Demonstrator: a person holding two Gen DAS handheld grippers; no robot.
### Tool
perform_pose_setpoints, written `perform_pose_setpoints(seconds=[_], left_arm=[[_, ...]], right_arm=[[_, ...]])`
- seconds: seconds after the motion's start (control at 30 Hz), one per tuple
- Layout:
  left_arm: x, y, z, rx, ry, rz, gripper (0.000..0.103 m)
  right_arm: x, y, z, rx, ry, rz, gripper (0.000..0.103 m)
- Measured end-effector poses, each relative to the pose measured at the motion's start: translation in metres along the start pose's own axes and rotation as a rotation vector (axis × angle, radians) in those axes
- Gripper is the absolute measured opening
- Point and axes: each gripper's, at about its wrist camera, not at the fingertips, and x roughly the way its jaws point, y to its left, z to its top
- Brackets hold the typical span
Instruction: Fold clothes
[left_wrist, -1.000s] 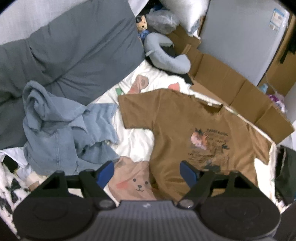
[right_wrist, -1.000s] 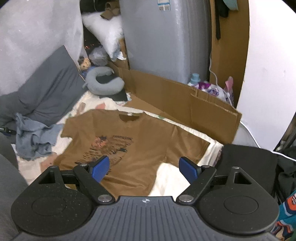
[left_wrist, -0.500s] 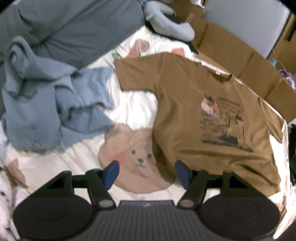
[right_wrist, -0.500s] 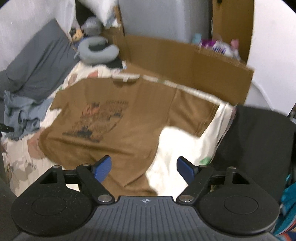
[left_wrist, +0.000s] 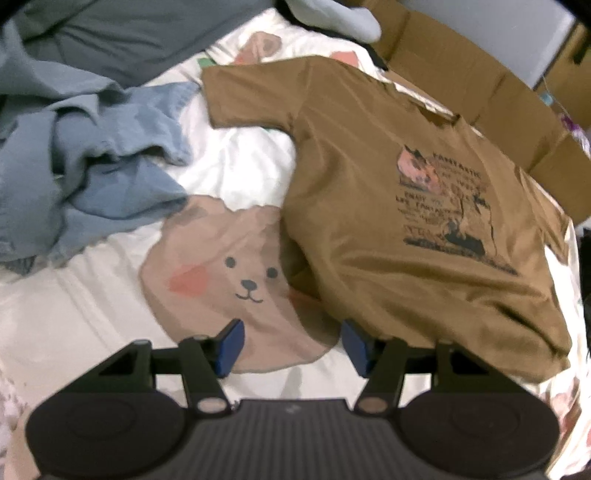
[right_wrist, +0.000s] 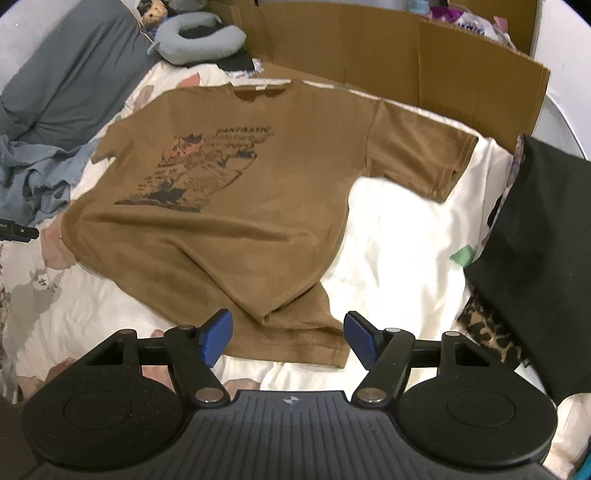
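Brown t-shirt flat, print up, on white bedsheet; hem rumpled. Left gripper, right gripper spread, empty, at hem.

The T-shirt was brown with a dark graphic and an orange-pink figure. The sheet was white, printed with a tan bear face. The crumpled garment was blue-grey, the neck pillow grey, and the gripper pads blue.

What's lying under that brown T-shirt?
The brown T-shirt lies flat on a white bedsheet with a printed bear face, whose edge it overlaps. Anything else beneath is covered.
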Motion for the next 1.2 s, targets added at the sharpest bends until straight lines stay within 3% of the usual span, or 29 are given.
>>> perform_pose_setpoints(seconds=[0.33, 0.47, 0.63, 0.7, 0.77, 0.83, 0.9, 0.93, 1.2], left_arm=[[0.04, -0.015, 0.002, -0.07, 0.041, -0.109, 0.062], [0.051, -0.018, 0.003, -0.097, 0.055, -0.11, 0.061], [0.061, -0.019, 0.004, -0.116, 0.069, -0.103, 0.047], [0.064, -0.02, 0.004, -0.117, 0.075, -0.098, 0.04], [0.066, -0.02, 0.004, -0.126, 0.078, -0.104, 0.031], [0.066, -0.02, 0.004, -0.131, 0.074, -0.107, 0.009], [0.062, -0.021, 0.007, -0.13, 0.059, -0.107, 0.005], [0.058, -0.022, 0.009, -0.127, 0.048, -0.107, 0.003], [0.03, -0.038, 0.04, -0.062, -0.045, -0.127, 0.002]], right_arm=[[0.049, 0.024, -0.005, -0.024, 0.045, 0.001, 0.073], [0.07, 0.031, -0.004, -0.028, 0.064, 0.012, 0.065], [0.086, 0.036, 0.001, -0.034, 0.065, -0.022, 0.06], [0.092, 0.035, 0.003, -0.025, 0.073, -0.047, 0.047], [0.098, 0.033, 0.003, -0.013, 0.09, -0.052, 0.041], [0.101, 0.033, 0.004, -0.012, 0.101, -0.052, 0.029], [0.102, 0.032, 0.006, -0.013, 0.106, -0.049, 0.005], [0.1, 0.031, 0.007, -0.011, 0.102, -0.042, 0.002], [0.078, 0.023, 0.031, 0.009, 0.041, -0.043, 0.0]])
